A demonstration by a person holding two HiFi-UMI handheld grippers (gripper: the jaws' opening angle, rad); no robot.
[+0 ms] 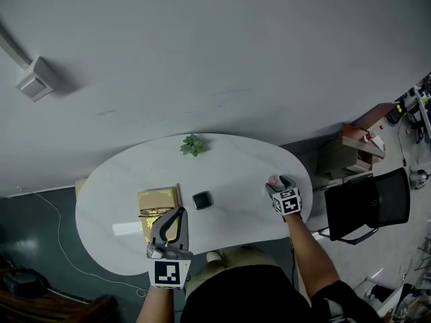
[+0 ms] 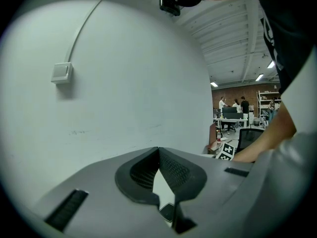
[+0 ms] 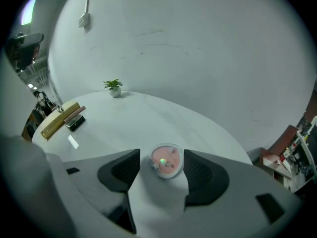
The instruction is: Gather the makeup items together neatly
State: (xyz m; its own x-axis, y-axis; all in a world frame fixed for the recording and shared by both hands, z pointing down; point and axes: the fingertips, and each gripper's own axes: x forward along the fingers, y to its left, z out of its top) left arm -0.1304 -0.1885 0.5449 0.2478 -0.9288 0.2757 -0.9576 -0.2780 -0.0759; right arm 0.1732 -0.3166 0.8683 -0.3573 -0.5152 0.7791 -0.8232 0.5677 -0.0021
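A round clear compact with pink powder lies on the white oval table between the tips of my right gripper; the jaws stand open around it and a gap shows at the left pad. In the head view this gripper is near the table's right edge. A gold box, a small dark compact and a white strip lie at the table's left front. My left gripper hovers over the gold box. Its fingertips touch with nothing between them.
A small potted plant stands at the table's far edge. A black office chair and stacked cardboard boxes are to the right of the table. A grey wall with a switch box is behind it.
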